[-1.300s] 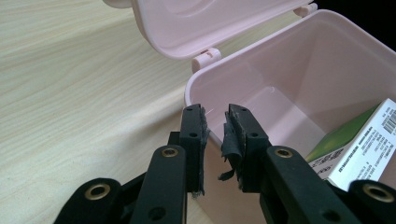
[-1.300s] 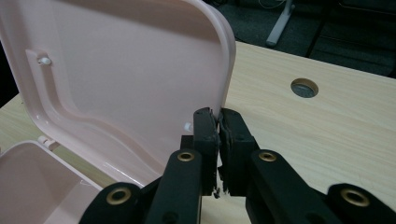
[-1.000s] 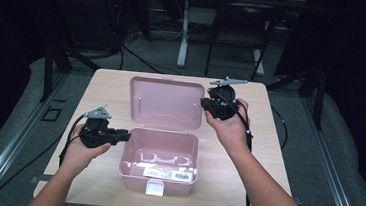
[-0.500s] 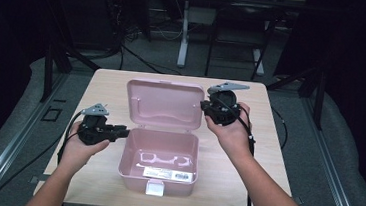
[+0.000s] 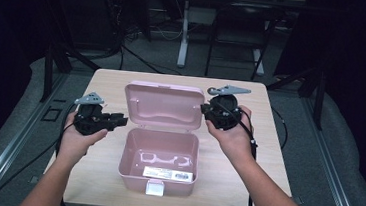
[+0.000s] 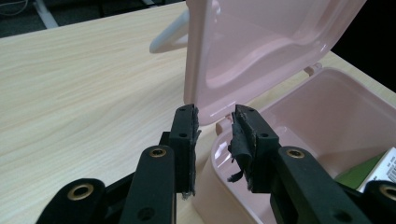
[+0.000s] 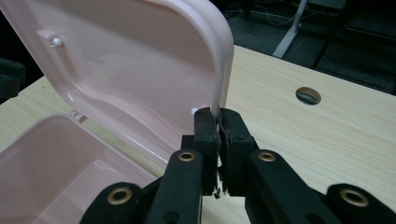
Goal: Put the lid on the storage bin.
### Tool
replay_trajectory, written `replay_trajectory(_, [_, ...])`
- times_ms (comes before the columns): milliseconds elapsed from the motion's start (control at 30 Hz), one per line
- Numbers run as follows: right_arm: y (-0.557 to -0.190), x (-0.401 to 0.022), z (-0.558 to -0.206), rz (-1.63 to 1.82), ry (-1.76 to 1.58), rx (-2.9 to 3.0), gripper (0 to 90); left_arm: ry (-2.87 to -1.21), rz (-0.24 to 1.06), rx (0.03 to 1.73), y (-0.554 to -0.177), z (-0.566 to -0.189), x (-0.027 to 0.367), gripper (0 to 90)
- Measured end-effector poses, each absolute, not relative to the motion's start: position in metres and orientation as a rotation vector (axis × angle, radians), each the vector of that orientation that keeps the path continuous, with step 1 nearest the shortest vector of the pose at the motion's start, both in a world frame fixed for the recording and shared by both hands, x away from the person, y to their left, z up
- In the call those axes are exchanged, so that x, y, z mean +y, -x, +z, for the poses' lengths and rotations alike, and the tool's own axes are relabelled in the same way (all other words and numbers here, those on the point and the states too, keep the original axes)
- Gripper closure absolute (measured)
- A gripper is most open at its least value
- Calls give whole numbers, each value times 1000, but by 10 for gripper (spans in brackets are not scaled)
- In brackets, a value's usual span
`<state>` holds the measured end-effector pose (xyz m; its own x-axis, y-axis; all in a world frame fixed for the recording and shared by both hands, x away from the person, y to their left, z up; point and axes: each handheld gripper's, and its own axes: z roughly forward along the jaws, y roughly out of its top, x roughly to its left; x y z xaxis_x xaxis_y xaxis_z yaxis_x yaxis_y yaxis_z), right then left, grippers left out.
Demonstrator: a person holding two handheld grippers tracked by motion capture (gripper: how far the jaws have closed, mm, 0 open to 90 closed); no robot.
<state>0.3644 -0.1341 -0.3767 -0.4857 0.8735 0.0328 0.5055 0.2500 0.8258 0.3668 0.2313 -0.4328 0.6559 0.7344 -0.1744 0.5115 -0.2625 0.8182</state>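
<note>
One pink plastic box (image 5: 160, 161) sits mid-desk (image 5: 276, 156), its long axis running left to right, open side up, front latch tab (image 5: 154, 187) pointing at the near edge. Its one lid (image 5: 164, 106) stands up from the far rim, hinged there, inner face turned toward the near side and tilted slightly back; the lid's long axis also runs left-right. Inside the box: one white label or card (image 5: 167, 174) lying flat on the floor near the front wall, and pale moulded outlines behind it (content otherwise hard to read). Two grippers, one per hand. Right gripper (image 7: 218, 122) is at the lid's right edge, fingers (image 7: 205, 135) pressed together on the lid's rim, pinching it; in the high view it sits at the right end of the lid, above the desk. Left gripper (image 6: 215, 122) is just beside the box's left wall, off the desk, pointing right toward the box; its fingers (image 6: 186, 135) are spread with a clear gap and have just been opening, nothing between them (the lid's lower left corner and the box rim show beyond the gap, not touched). One round cable hole (image 7: 308, 95) in the desk beyond the right gripper. Dark floor and one white stand leg (image 5: 183, 38) at the far side.
</note>
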Motion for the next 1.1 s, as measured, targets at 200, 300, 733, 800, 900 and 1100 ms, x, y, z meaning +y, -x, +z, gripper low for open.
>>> replay_trajectory(200, [-362,-135,-376,1129,-1248,2097,868,-1925,329,971,-370,-422,230,691])
replay_trajectory(300, [-359,-135,-377,1132,-1242,2097,869,-1925,351,965,-372,-415,230,695])
replay_trajectory(733, [-351,-136,-377,1144,-1222,2099,869,-1905,411,937,-372,-392,222,716])
replay_trajectory(800, [-350,-136,-378,1147,-1223,2099,869,-1897,418,936,-372,-391,222,718])
replay_trajectory(900, [-349,-137,-378,1151,-1222,2101,869,-1898,419,929,-371,-388,221,721])
replay_trajectory(1100, [-347,-137,-378,1155,-1218,2102,868,-1891,425,925,-370,-384,220,742])
